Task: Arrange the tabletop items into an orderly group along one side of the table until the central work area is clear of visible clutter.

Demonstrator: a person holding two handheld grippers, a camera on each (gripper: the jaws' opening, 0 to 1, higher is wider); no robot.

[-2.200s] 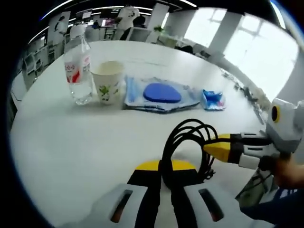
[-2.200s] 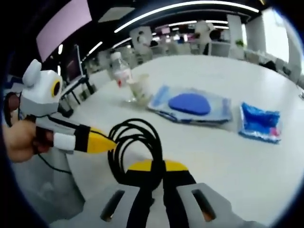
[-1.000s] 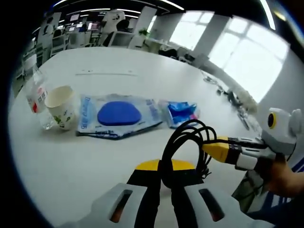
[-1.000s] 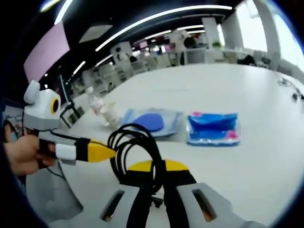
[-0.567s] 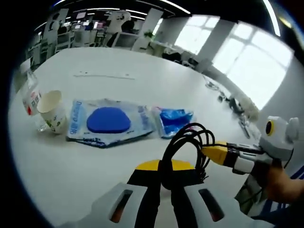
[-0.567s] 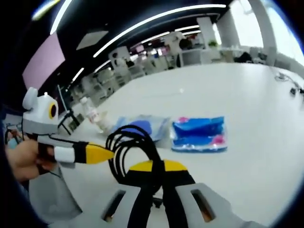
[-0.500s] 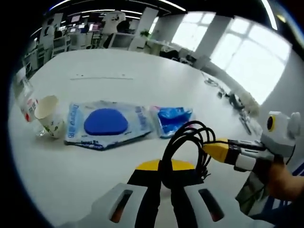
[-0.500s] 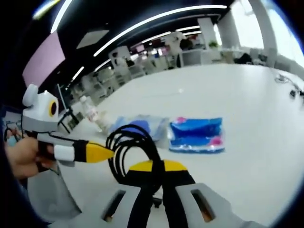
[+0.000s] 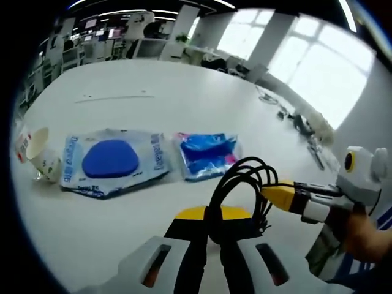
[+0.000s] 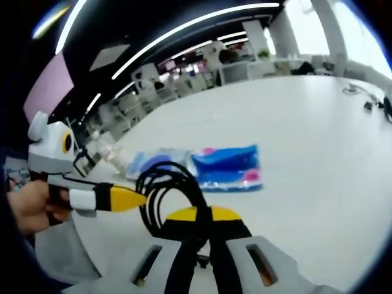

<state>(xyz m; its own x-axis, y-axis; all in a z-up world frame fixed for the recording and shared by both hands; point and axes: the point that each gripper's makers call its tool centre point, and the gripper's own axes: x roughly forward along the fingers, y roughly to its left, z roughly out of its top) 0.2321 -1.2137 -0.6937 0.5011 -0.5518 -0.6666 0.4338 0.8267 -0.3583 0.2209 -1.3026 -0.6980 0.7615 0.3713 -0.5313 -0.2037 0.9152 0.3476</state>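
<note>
**On the white surface: a row is laid out, and the cable is not yet set down**

On the white surface [image 9: 184, 92], a row of items is seen along one side in the left gripper view. From largest to smallest, it is made up of a clear pack with a blue pad [image 9: 110, 162], a blue packet [image 9: 207, 154] just beside it and apparently touching its edge, and a paper cup [image 9: 41, 150] lying tilted at the far end. A bottle [image 9: 21, 141] is partly cut off beside the cup, so its pose cannot be judged. In the right gripper view the pack [image 10: 156, 162] and the packet [image 10: 229, 166] are seen side by side, with bare surface [image 10: 306, 122] beyond them.

A black coiled cable [image 9: 242, 184] is held above the near part of the surface. The jaws of the left gripper [image 9: 208, 245] are closed on the lower part of the coil. In the right gripper view the jaws of the right gripper [image 10: 197, 236] are likewise pinched shut on the cable [image 10: 168, 190]. Each gripper is also seen in the other's view, where its yellow tip meets the loops.

The task is judged to be well advanced: four items are grouped and most of the surface lies bare. The cable is judged to be the last piece; it remains to be placed at the packet's end of the row. A loose coil may spring open when released, so a gentle set-down would be called for.
</note>
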